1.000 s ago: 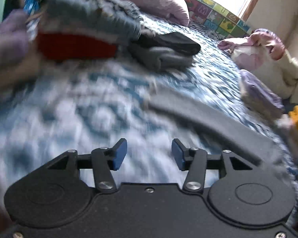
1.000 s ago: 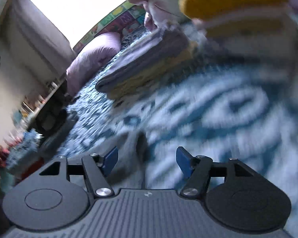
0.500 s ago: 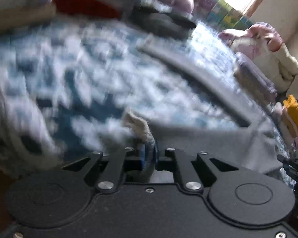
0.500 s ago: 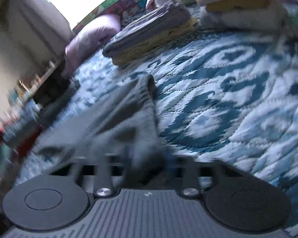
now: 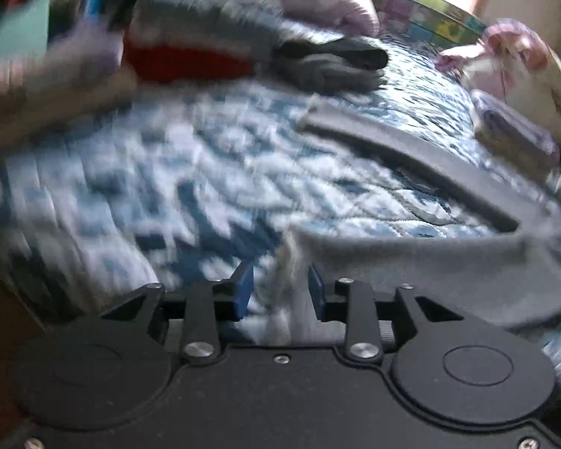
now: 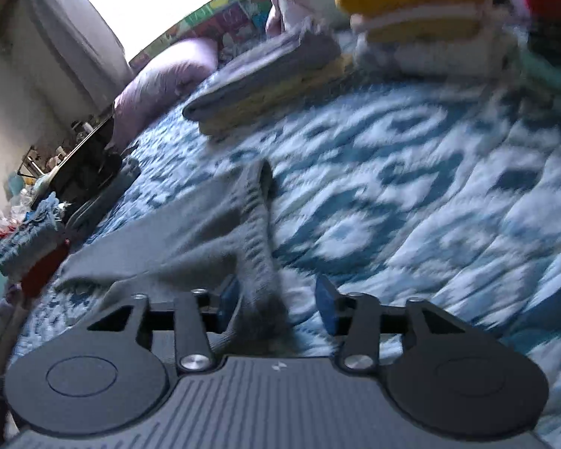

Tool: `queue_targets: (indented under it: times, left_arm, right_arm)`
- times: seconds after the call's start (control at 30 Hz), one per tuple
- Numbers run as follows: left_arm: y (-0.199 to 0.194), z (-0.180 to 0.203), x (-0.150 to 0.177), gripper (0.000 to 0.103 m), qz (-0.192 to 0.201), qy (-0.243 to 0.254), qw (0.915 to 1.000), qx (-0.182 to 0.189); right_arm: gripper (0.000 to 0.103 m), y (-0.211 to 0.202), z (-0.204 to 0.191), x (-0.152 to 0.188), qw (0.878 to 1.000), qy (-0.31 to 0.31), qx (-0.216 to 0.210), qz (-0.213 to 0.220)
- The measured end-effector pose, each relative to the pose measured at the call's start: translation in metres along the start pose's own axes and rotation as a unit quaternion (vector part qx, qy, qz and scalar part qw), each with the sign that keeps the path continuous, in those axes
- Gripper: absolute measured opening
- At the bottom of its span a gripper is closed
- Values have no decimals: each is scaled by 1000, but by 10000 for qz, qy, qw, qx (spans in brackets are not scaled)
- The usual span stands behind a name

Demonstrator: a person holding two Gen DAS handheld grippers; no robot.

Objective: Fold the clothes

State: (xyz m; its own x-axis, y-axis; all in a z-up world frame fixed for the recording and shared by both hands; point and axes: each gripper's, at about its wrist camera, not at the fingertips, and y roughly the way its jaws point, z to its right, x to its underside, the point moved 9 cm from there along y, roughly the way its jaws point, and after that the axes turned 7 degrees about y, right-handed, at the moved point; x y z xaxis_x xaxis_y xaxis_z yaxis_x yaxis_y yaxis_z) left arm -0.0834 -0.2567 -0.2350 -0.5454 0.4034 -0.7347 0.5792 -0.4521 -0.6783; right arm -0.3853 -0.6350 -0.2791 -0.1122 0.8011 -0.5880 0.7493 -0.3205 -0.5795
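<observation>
Grey garment (image 5: 448,273) spread flat on the blue-and-white patterned quilt (image 5: 213,172), one long strip of it running away toward the dark folded clothes (image 5: 329,63). Left gripper (image 5: 278,290) — jaws parted, just opening, with the garment's pale edge lying loose between the blue pads, not pinched. Right gripper (image 6: 276,299) — jaws likewise apart and just opening, a ribbed grey fold (image 6: 258,262) of the same garment resting beside the left pad, clear of the right. Folded stacks (image 6: 276,78) and a lilac pillow (image 6: 161,82) lie farther off.
</observation>
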Motion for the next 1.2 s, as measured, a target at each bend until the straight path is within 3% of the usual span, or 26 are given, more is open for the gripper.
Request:
queue_targets:
  times: [0.1, 0.27, 0.33, 0.4, 0.43, 0.53, 0.67, 0.73, 0.77, 0.8, 0.83, 0.93, 1.1, 1.17, 1.2]
  left_arm:
    - [-10, 21, -17, 30, 303, 462, 9985, -31]
    - [19, 44, -13, 30, 201, 570, 9969, 500]
    - [47, 34, 6, 35, -340, 487, 9974, 409]
    - [45, 16, 7, 32, -212, -40, 9980, 590]
    - [40, 7, 4, 32, -191, -288, 9975, 624]
    - [20, 0, -3, 32, 0, 32, 9991, 420]
    - [4, 10, -9, 35, 229, 395, 9977, 501]
    - [7, 15, -6, 46, 228, 430, 9971, 584]
    - [19, 16, 3, 50, -41, 470, 9975, 529]
    - [35, 14, 17, 55, -575, 505, 9963, 384]
    - [34, 16, 18, 58, -624, 489, 9963, 337]
    - [26, 23, 16, 59, -610, 424, 9970, 230]
    - [0, 48, 5, 73, -160, 1125, 9931, 277]
    - [8, 57, 11, 77, -261, 1285, 9907, 357]
    - [20, 57, 22, 80, -543, 1218, 9903, 383]
  right_arm:
    - [47, -9, -15, -5, 9966, -717, 65, 412]
    - [42, -21, -60, 7, 9764, -1957, -291, 869]
    - [40, -4, -61, 16, 9754, -2146, -125, 483]
    - [35, 22, -47, 28, 9767, -2130, 240, -136]
    - [34, 22, -47, 26, 9774, -2105, 191, -66]
    - [35, 8, -46, 16, 9807, -1956, -6, 51]
    - [49, -8, -47, 11, 9758, -2139, -74, 456]
    - [51, -8, -49, 14, 9733, -2257, -67, 420]
    - [55, -1, -44, 21, 9723, -2325, 136, 199]
    - [58, 6, -39, 28, 9703, -2391, 351, -35]
    - [59, 14, -33, 35, 9705, -2346, 461, -296]
    - [61, 4, -37, 30, 9747, -2192, 385, -188]
    - [90, -13, -36, 34, 9812, -1878, 433, -72]
    - [103, -14, -37, 39, 9804, -1903, 500, -126]
    - [103, -12, -37, 42, 9793, -1933, 569, -187]
